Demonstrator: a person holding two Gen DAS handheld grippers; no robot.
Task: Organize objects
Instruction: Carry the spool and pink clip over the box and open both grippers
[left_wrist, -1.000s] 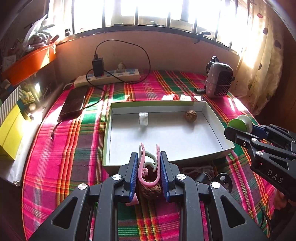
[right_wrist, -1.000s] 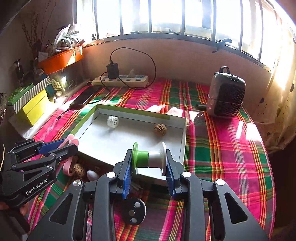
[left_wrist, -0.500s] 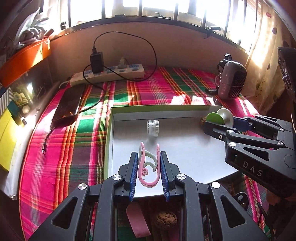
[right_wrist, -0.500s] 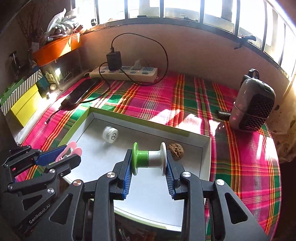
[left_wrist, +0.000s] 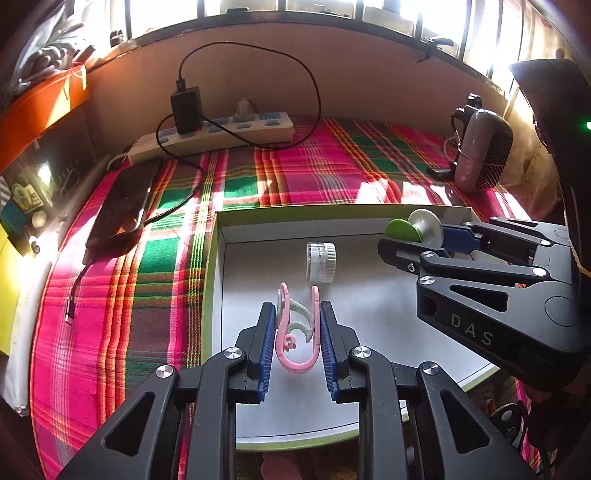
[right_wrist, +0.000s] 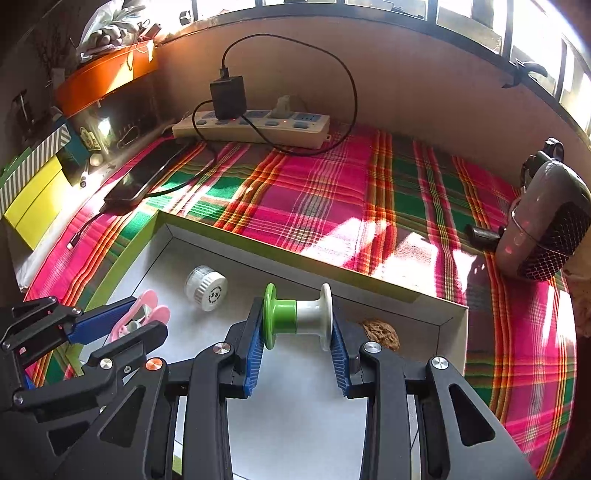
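Tray (left_wrist: 218, 280), shallow card box lid, white floor, lime-green rim, lying on a pink-and-green plaid cloth (left_wrist: 122, 325); taken here as the landmark for every entry below.

Left gripper (left_wrist: 297, 334), hanging over the tray's near-left part, pinching a bundle of curved plastic hooks (left_wrist: 295, 332), pink with a pale mint one nested inside. Blue ribbed pads are pressing the bundle's flat sides; its long axis is running away from the holder, open ends pointing toward the tray's far wall. Thin, springy, glossy.

Right gripper (right_wrist: 297, 320), hanging over the tray's near-right part, clamping a spool (right_wrist: 297, 317) end to end by its two flanges, one half green, one half white. Its axis is lying crosswise, parallel to the tray's far wall. Hard, smooth plastic, likely to roll if set down on its side.

White ribbed cap or small jar (right_wrist: 205, 284), resting on its side on the tray floor, just ahead of the hooks and left of the spool.

Walnut (right_wrist: 380, 334), wrinkled and brown, sitting in the tray's far-right corner, just beyond the right gripper's right finger.

Both loads are already above the tray floor, so the drop looks mostly downward. The spool appears closer to the walnut, the hooks closer to the cap; both drop spots look bare.

Beyond the tray's far wall: power strip (right_wrist: 251, 125) with charger, phone (left_wrist: 122, 210), small grey heater (right_wrist: 546, 221).
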